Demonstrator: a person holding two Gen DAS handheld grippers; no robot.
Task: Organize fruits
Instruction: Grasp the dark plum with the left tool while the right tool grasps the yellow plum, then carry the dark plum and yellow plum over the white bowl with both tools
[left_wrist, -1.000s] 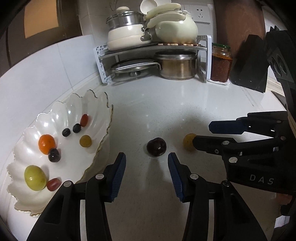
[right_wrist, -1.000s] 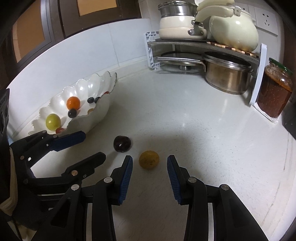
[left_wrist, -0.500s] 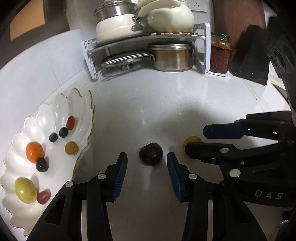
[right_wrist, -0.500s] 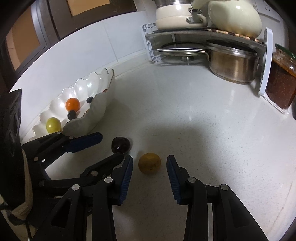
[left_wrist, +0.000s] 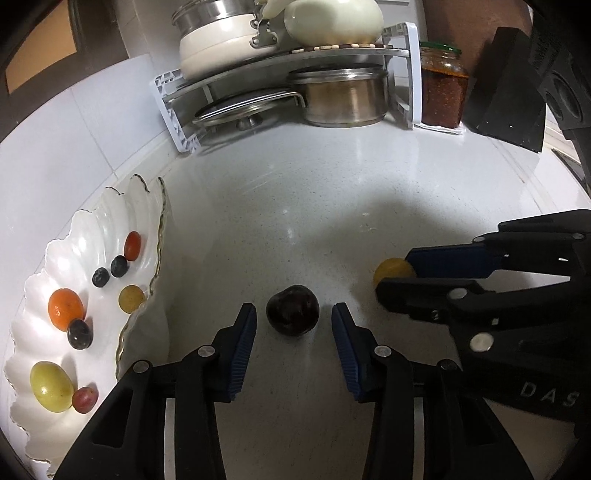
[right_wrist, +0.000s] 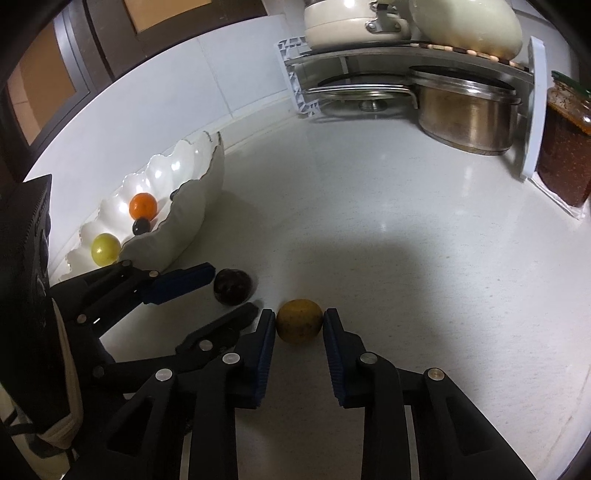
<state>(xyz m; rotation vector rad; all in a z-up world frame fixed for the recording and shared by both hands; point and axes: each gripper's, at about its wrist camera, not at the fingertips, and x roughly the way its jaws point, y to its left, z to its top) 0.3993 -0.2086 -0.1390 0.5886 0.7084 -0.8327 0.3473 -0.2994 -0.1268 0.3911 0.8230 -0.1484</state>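
Beside the fruit-filled scalloped bowl (left_wrist: 146, 199), left gripper (left_wrist: 293, 325) brackets a plum (left_wrist: 293, 314); right gripper (right_wrist: 300, 322) pinches yellow fruit (right_wrist: 299, 321).

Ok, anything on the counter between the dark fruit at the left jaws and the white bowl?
Nothing visible. The dark fruit sits between the left gripper's open jaws, and the counter from there to the bowl is bare. Only the bowl's raised scalloped rim must be cleared.
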